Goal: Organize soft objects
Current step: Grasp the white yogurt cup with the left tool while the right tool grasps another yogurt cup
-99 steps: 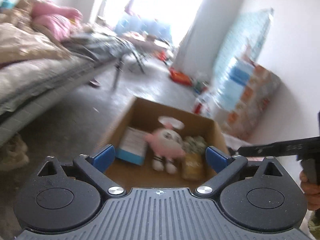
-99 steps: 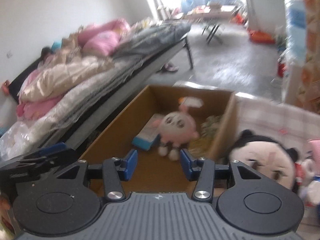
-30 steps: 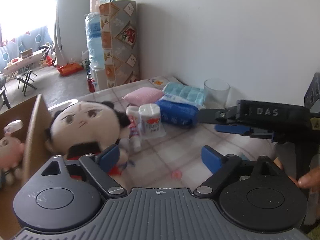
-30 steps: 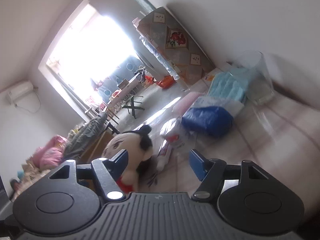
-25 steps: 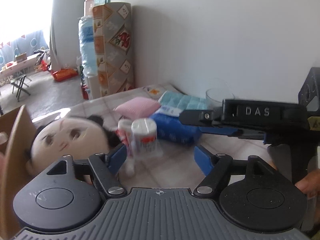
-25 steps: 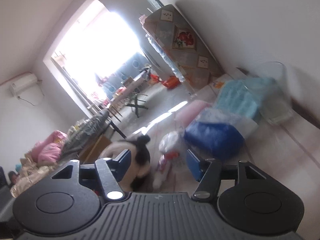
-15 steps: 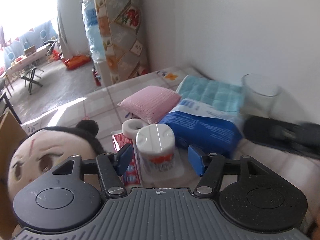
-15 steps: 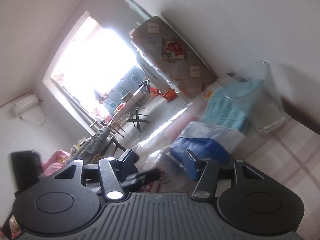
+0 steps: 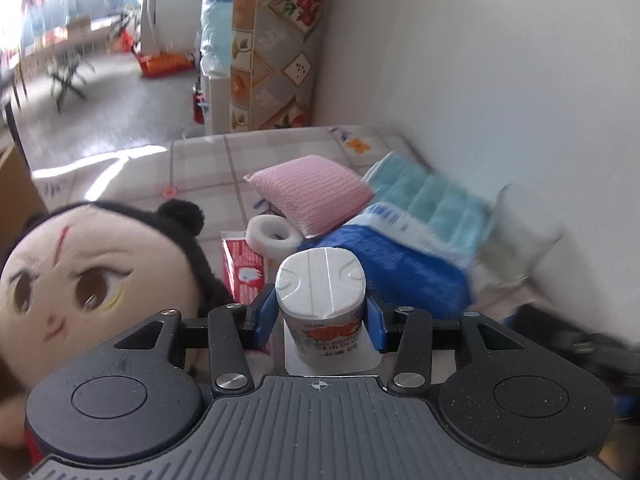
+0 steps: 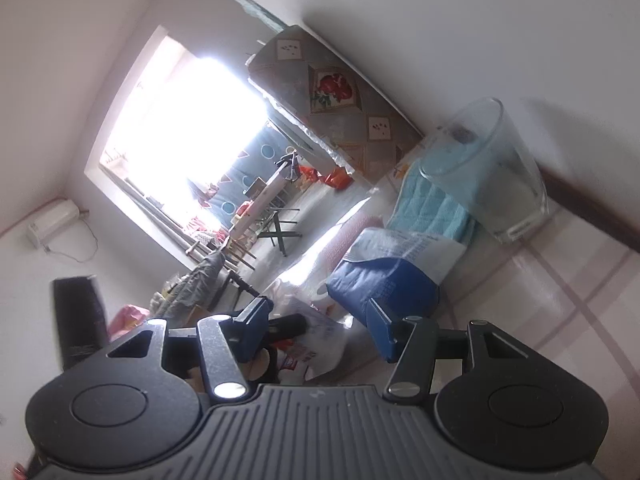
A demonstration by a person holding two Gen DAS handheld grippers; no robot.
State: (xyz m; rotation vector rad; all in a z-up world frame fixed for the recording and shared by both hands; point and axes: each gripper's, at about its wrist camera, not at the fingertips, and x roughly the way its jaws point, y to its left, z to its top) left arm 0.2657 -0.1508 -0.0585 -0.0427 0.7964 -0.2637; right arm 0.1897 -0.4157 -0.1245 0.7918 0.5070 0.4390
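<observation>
Tissue roll (image 9: 321, 295) sits between the closing left gripper's (image 9: 321, 316) jaws.

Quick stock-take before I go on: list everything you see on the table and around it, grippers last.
tissue roll pack: 1, white with red print, upright between the left gripper's pads
plush doll: 1, beige face with black hair, table's left side
red box: 1, red, lying behind the tissue roll pack
white ring: 1, white, on the red box
pink pad: 1, pink, resting on the blue pack
blue pack: 1, blue and white, mid table
teal cloth: 1, teal, by the wall
glass: 1, clear, near the wall
cardboard box: 1, brown, left edge
left gripper: 1, closing around the tissue roll pack
right gripper: 1, open, empty
</observation>
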